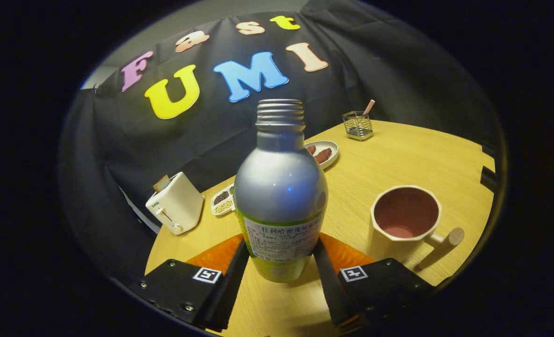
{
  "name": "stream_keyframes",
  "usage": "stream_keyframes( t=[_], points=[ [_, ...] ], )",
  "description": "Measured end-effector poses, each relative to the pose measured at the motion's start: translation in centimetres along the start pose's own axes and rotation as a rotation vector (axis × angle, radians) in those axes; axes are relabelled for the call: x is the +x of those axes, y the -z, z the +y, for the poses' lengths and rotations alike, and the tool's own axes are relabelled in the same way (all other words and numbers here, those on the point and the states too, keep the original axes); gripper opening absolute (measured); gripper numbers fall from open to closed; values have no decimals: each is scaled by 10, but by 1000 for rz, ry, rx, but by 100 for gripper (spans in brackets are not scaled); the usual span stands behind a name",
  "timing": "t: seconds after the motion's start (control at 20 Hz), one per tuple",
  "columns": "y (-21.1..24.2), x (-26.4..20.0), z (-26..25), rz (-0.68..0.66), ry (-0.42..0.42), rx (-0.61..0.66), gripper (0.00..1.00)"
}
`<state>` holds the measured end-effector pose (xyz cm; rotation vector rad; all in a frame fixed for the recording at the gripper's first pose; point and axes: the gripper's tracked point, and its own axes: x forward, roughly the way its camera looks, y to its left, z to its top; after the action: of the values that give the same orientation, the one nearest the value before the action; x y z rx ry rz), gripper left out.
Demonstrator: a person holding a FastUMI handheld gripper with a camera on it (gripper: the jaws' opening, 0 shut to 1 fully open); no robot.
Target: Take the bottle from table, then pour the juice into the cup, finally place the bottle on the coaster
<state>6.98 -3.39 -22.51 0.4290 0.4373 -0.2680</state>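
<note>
A silver bottle with an open threaded neck and a green and white label stands upright between my fingers. My gripper is shut on it, with both fingers pressing on the label band low on its body. I cannot tell whether its base rests on the wooden table or hangs just above it. To the right of the bottle, a short way ahead of the right finger, stands a cream cup with a pink inside and a wooden handle pointing right.
A cream toaster holding a slice sits at the table's left edge. Beside it lies a small divided dish of seeds. Beyond the bottle are an oval plate with reddish pieces and a wire holder.
</note>
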Motion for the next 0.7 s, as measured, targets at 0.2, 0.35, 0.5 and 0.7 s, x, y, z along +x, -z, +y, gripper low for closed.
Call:
stream_keyframes(
  t=[0.2,0.35,0.5,0.7],
  points=[
    [-7,21,8,-19,4,-98,78],
    [-6,34,9,-30,1,-164,78],
    [-11,53,13,-37,6,-211,77],
    [-14,77,17,-38,5,-260,77]
  ],
)
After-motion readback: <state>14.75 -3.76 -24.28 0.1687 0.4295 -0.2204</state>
